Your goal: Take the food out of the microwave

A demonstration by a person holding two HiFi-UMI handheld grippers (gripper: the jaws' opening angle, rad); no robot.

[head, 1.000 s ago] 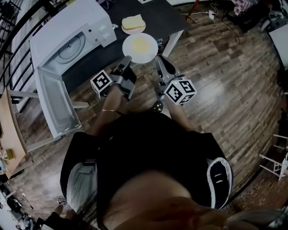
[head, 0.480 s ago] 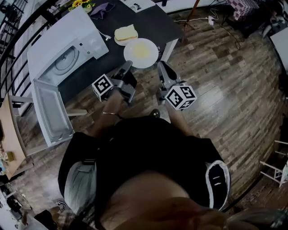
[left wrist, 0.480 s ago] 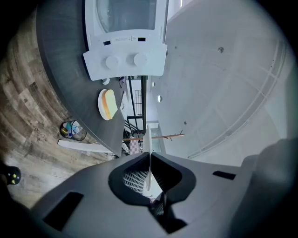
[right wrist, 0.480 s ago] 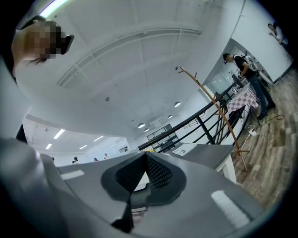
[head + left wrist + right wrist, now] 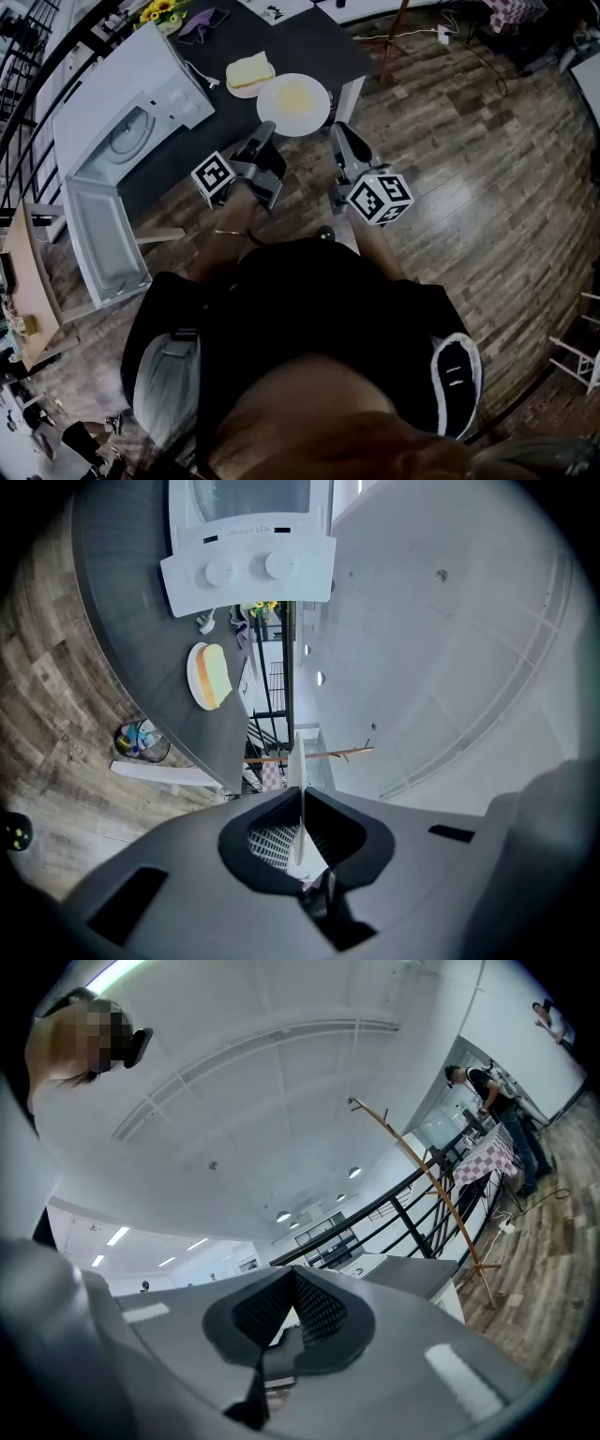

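Left gripper [image 5: 266, 129] pinches the rim of a white plate [image 5: 293, 103] of yellow food [image 5: 292, 95], out of the microwave [image 5: 131, 98] and to the right of its open door [image 5: 103, 239]; right gripper [image 5: 338, 133], fingers pressed together on nothing, sits just past the plate, farther from the microwave. A bread plate [image 5: 249, 73] lies on the dark table [image 5: 319, 47] beside the microwave

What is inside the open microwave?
In the head view, only a bare turntable shows inside the microwave. Its top covers the rest of the cavity, so that part cannot be checked.
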